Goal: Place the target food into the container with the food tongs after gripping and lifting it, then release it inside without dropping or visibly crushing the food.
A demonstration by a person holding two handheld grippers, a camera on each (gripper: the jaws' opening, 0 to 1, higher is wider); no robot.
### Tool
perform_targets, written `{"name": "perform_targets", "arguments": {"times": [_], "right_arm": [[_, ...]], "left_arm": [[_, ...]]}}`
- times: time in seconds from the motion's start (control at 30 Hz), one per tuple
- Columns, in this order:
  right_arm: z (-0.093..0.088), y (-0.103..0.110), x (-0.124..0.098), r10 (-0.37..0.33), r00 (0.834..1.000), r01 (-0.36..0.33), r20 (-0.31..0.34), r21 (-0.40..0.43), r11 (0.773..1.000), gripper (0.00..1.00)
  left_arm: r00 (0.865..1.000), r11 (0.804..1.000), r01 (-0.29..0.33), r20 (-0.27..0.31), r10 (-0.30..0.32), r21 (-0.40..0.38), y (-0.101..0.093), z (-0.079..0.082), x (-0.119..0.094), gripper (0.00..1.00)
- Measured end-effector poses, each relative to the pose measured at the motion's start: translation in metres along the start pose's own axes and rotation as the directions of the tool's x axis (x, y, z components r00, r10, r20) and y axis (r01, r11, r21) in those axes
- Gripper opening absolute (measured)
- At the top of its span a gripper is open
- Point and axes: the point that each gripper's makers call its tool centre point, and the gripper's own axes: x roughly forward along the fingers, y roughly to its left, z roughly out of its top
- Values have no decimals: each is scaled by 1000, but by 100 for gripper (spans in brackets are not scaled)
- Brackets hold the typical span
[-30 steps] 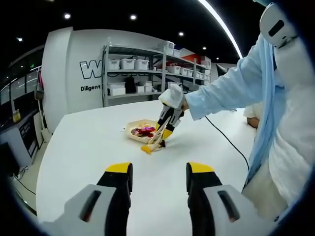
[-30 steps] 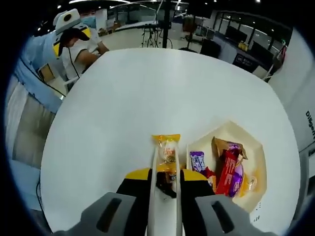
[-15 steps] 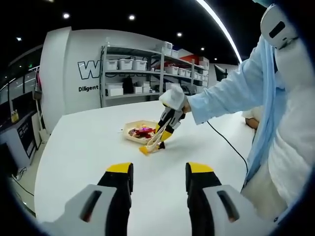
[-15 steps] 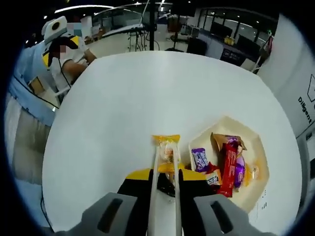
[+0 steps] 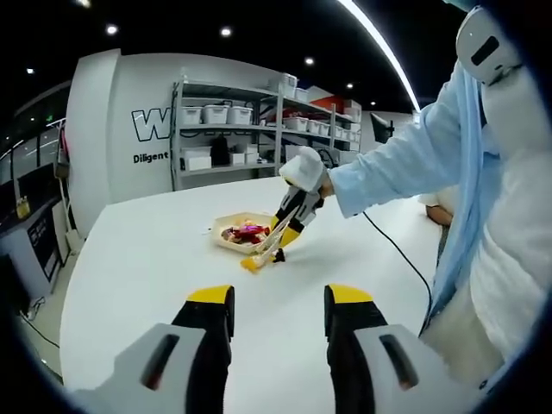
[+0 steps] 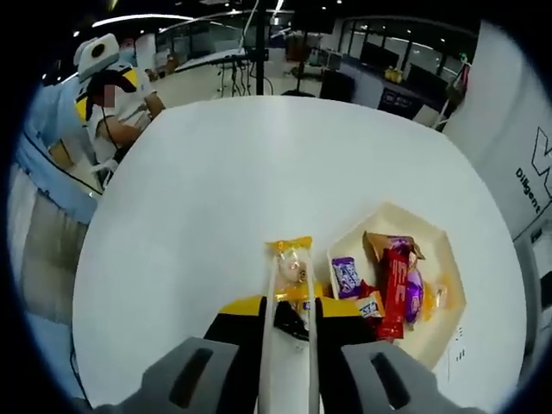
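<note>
A yellow-wrapped snack packet is pinched by white plastic food tongs squeezed in the right gripper, just beside the cream hexagonal tray on the white desk, so it is best carried level over the rim before release, while the left gripper is held open and empty.

table: the wide white round-edged table bears everything.
tray: the cream hexagonal tray sits right of the tongs in the right gripper view, with several wrapped snacks in it.
tongs: the pale food tongs stand between the right gripper's jaws.
packet: the small yellow-ended wrapped snack packet lies between the tong tips, just left of the tray.
shelving: the grey metal shelving rack stands behind the table.
</note>
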Motion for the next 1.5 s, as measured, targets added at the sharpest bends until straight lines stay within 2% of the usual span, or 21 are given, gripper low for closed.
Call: {"name": "perform_targets", "arguments": {"times": [0.07, 0.13, 0.2, 0.37, 0.43, 0.47, 0.53, 0.57, 0.6, 0.7, 0.83, 0.97, 1.03, 1.23, 1.37, 1.4, 1.47, 1.5], "right_arm": [[3, -3, 2, -6, 1000, 6, 1, -13, 1000, 14], [5, 0, 4, 18, 1000, -19, -6, -13, 1000, 15], [6, -1, 9, 11, 999, -12, -30, -46, 999, 15], [12, -1, 17, 41, 996, -49, -85, -98, 994, 16], [15, -6, 18, 45, 992, -59, -116, -120, 991, 16], [14, -5, 18, 67, 985, -87, -156, -125, 988, 16], [19, -9, 19, 64, 983, -92, -173, -160, 983, 17], [17, -11, 19, 67, 974, -104, -217, -163, 981, 17], [21, -13, 21, 66, 974, -106, -215, -181, 978, 17], [25, -14, 24, 79, 971, -119, -227, -167, 979, 17], [27, -7, 27, 55, 975, -96, -216, -186, 978, 18], [22, -9, 34, 32, 972, -80, -231, -198, 977, 17], [19, -9, 36, 3, 968, -63, -249, -231, 971, 16], [18, -14, 39, -42, 967, -14, -251, -219, 976, 12], [19, -14, 38, -53, 975, 20, -217, -150, 988, 11], [17, -11, 36, -34, 977, 14, -210, -96, 995, 11], [15, -8, 34, -11, 980, -1, -200, -59, 998, 11], [14, -10, 33, -21, 981, 10, -194, -59, 998, 11]], "left_arm": [[1000, 1000, 1, -5, -1, -1, -1, -1, -1, 39], [1000, 1000, -1, -8, 1, 1, -1, -3, -2, 39], [1000, 1000, -3, -11, 3, -4, -1, -4, -4, 39], [1000, 1000, -17, -12, 17, -9, 2, -5, -8, 38], [1000, 1000, -23, -15, 23, -10, 4, -6, -9, 38], [1000, 1000, -27, -14, 26, -11, 5, -6, -10, 38], [999, 999, -32, -13, 32, -14, 7, -6, -11, 38], [999, 999, -34, -13, 33, -16, 8, -6, -11, 37], [999, 999, -34, -11, 34, -19, 9, -6, -11, 37], [999, 999, -40, -7, 40, -20, 11, -6, -11, 37], [999, 999, -44, -5, 44, -27, 14, -7, -12, 37], [999, 999, -42, -16, 41, -30, 15, -10, -12, 37], [999, 999, -40, -16, 40, -32, 16, -10, -11, 36], [999, 999, -35, -9, 35, -27, 16, -6, -7, 37], [999, 999, -32, -7, 32, -26, 15, -6, -7, 37], [999, 999, -32, -7, 32, -28, 14, -7, -7, 37], [999, 999, -31, -8, 31, -33, 13, -8, -9, 37], [999, 999, -32, -9, 32, -32, 13, -9, -9, 37]]}}
